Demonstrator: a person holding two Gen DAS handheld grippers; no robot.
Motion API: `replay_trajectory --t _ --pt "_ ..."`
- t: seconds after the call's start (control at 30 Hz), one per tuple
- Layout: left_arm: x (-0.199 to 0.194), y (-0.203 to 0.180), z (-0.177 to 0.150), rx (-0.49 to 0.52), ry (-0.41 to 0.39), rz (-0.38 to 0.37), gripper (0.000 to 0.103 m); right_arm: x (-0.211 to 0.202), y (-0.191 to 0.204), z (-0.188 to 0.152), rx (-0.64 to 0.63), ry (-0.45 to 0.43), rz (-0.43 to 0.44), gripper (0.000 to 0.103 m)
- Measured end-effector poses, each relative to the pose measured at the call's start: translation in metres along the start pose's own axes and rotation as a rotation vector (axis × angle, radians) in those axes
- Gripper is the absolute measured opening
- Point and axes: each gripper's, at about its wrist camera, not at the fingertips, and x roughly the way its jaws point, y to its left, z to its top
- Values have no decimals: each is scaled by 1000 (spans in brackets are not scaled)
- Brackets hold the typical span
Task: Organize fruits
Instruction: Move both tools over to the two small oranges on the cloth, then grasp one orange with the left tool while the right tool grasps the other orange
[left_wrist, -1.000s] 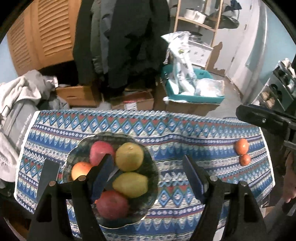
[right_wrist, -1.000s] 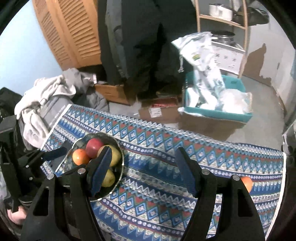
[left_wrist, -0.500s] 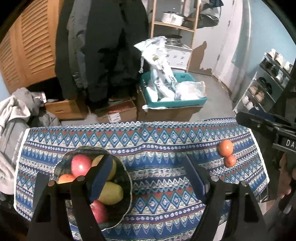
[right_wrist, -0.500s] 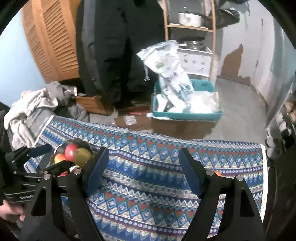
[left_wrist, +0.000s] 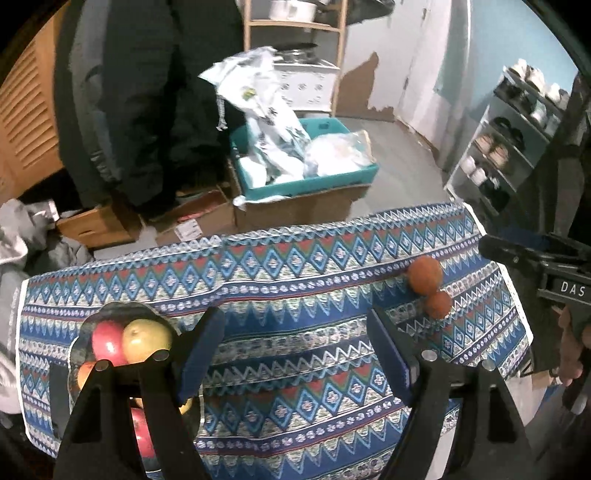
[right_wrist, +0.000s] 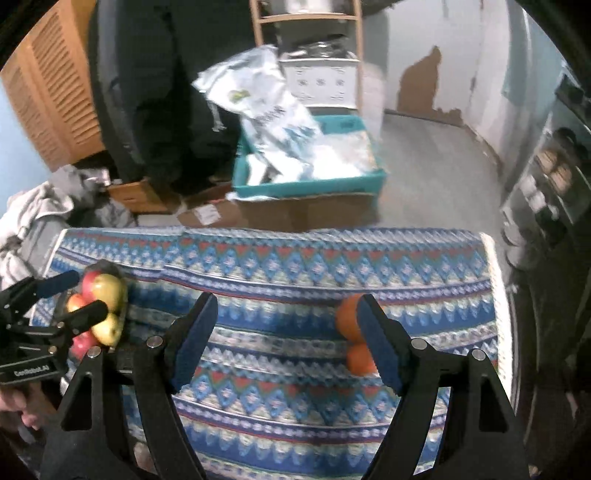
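Right gripper: jaws have just been opening and stand apart over the patterned cloth, nothing between them. Two oranges lie touching each other at the cloth's right side, partly behind the right finger. Left gripper is likewise open and empty, beside the fruit bowl at the near left. To grasp well, centre the jaws on one orange, descend squarely, and close without nudging its neighbour.
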Motion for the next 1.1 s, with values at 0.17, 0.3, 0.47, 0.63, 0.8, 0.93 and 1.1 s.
replay_trajectory --t 0.17,0.3,0.47,0.63,0.8,0.93,1.1 --pt "22 -22 2 34 44 -25 81 10 -33 -14 52 38 -30 78" --pt "46 -35 1 48 83 -46 81 34 -55 -29 74 103 -63 78" --pt "74 -46 -4 65 126 -33 81 62 -73 -46 86 178 -78 78" --pt "98 -53 -5 66 162 -32 81 82 -79 -57 85 229 -73 78" --pt "118 -60 -10 93 182 -17 81 105 -80 -67 67 270 -64 78" --pt "131 -63 -14 101 198 -23 81 122 -78 -70 52 300 -56 77" --pt "143 -66 -21 120 211 -24 81 143 -76 -74 35 337 -57 71"
